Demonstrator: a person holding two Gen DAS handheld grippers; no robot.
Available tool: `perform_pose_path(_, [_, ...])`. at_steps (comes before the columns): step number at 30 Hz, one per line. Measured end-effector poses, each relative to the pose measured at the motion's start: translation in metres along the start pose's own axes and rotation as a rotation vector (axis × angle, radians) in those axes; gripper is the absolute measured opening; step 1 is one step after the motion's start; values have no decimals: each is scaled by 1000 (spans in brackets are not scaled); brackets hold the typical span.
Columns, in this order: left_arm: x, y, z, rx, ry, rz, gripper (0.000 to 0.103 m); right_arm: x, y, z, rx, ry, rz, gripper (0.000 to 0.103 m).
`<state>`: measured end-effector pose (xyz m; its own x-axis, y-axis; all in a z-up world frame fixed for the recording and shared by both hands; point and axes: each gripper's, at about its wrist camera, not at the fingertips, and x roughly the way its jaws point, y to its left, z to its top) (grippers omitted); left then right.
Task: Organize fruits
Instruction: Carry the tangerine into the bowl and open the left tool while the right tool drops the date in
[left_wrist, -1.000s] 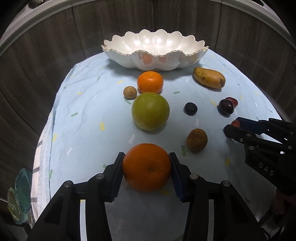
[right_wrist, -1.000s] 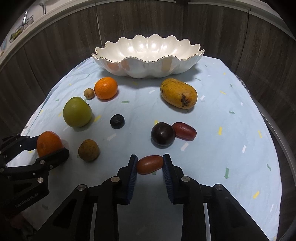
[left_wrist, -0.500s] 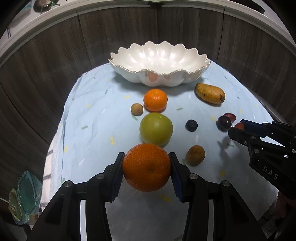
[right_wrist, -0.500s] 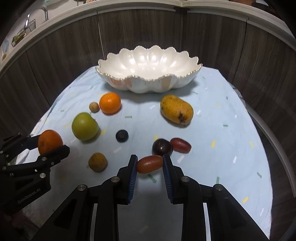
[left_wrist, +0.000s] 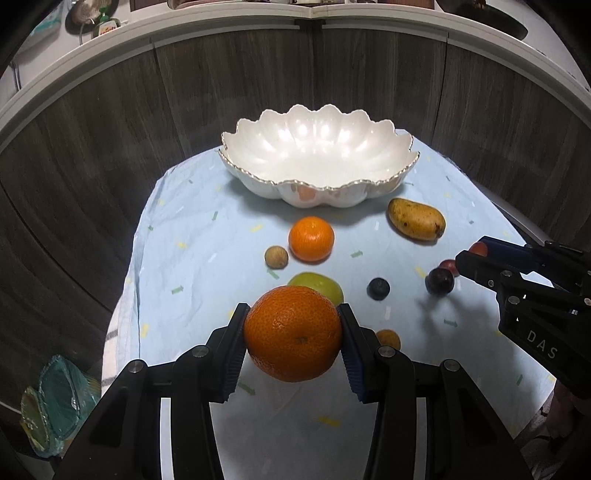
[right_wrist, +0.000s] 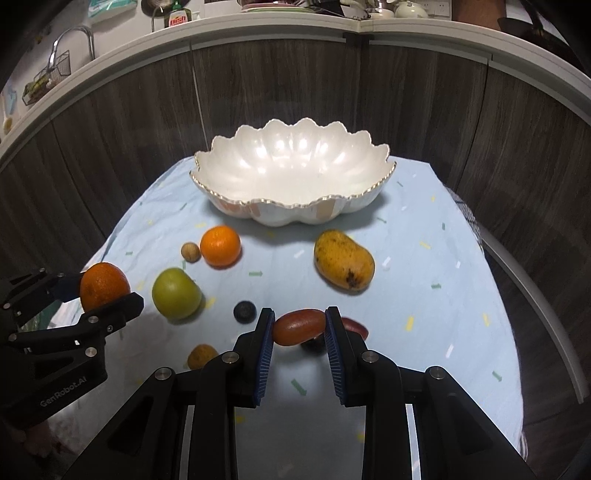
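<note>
My left gripper (left_wrist: 292, 334) is shut on a large orange (left_wrist: 293, 332) and holds it above the table; the same orange (right_wrist: 104, 286) shows at the left of the right wrist view. My right gripper (right_wrist: 298, 326) is shut on a small red oblong fruit (right_wrist: 298, 326), also lifted off the cloth. A white scalloped bowl (left_wrist: 258, 181) (right_wrist: 229, 199) stands empty at the far side. Loose on the cloth lie a smaller orange (right_wrist: 220, 246), a green apple (right_wrist: 176, 293), a yellow mango (right_wrist: 343, 264), a dark berry (right_wrist: 244, 311) and a small tan fruit (right_wrist: 190, 252).
The round table wears a light blue cloth (left_wrist: 192, 266) with confetti marks. A brown round fruit (right_wrist: 201, 356), a dark plum (left_wrist: 439, 281) and another red oblong fruit (right_wrist: 356, 326) lie near the front. Dark wood panels curve behind. A teal bag (left_wrist: 55, 406) sits below left.
Both grippers have risen with their fruits: the large orange and the red oblong fruit have come off the cloth, and the table now looks farther below in both views.
</note>
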<state>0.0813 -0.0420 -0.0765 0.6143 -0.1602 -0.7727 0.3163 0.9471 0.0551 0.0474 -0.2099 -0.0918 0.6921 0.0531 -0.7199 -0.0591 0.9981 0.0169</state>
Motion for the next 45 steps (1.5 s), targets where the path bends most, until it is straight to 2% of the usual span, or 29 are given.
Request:
perform_pose_path(9, [-1, 3, 20, -12, -21, 1, 46, -1, -5, 23, 6, -36, 2, 29])
perform_pose_path(23, [7, 3, 70, 7, -98, 2, 46, 6, -20, 67, 8, -112, -17, 29])
perform_pose_path(35, [34, 8, 113, 21, -120, -18, 46, 29, -31, 106, -8, -150, -32, 29])
perform_pose_path(45, [65, 13, 134, 12, -116, -41, 46, 59, -43, 127, 1, -131, -43, 29])
